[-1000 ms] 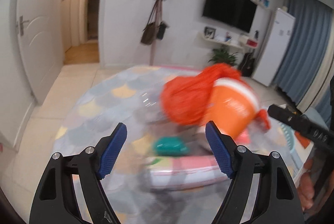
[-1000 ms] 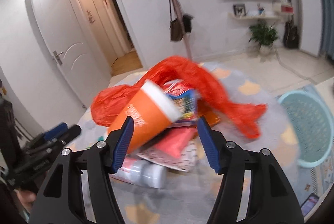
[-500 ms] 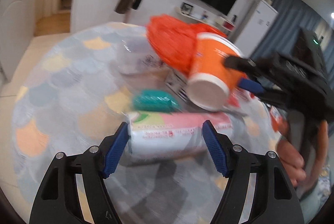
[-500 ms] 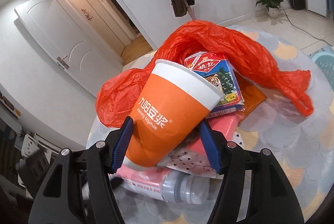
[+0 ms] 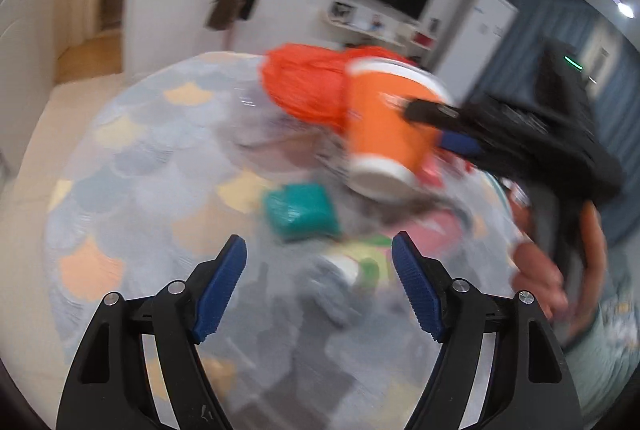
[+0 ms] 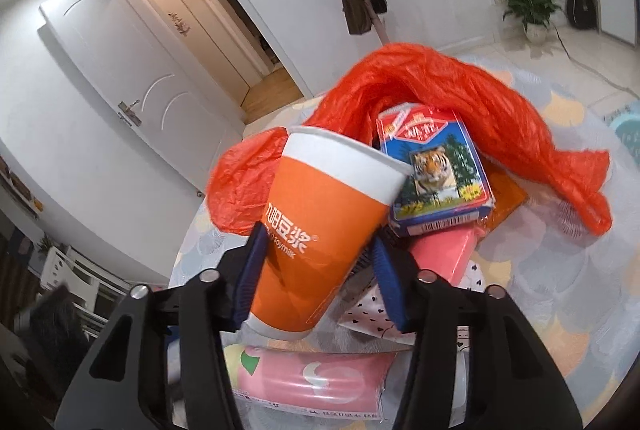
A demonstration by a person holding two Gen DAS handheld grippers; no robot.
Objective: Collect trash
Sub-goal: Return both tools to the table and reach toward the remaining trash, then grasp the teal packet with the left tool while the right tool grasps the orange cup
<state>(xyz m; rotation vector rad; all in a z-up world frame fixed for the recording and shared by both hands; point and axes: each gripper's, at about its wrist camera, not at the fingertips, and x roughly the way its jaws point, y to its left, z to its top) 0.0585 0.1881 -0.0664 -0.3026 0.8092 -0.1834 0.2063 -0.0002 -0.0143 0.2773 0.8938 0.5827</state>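
You are gripping the orange paper cup [image 6: 320, 238] with your right gripper [image 6: 318, 270]; its blue fingers [image 6: 251, 274] are pressing against both sides of the cup's lower half, and the cup is tilting with its white rim toward the orange plastic bag [image 6: 460, 97]. The cup is sitting in the trash pile toward the middle of the round bench [image 6: 560, 294], just beside the tiger-print box [image 6: 434, 173], which is lying against the bag. A pink packet [image 6: 440, 254] is lying under the box, and a pink wrapped roll [image 6: 312, 378] is lying at the near edge of the bench below your gripper. Your left gripper [image 5: 320, 290] is hovering over the bench with its fingers [image 5: 220, 290] spread wide and grasping nothing. In that blurred view, a teal packet [image 5: 300, 209] is lying just ahead of them, between the left gripper and the cup [image 5: 384, 133].
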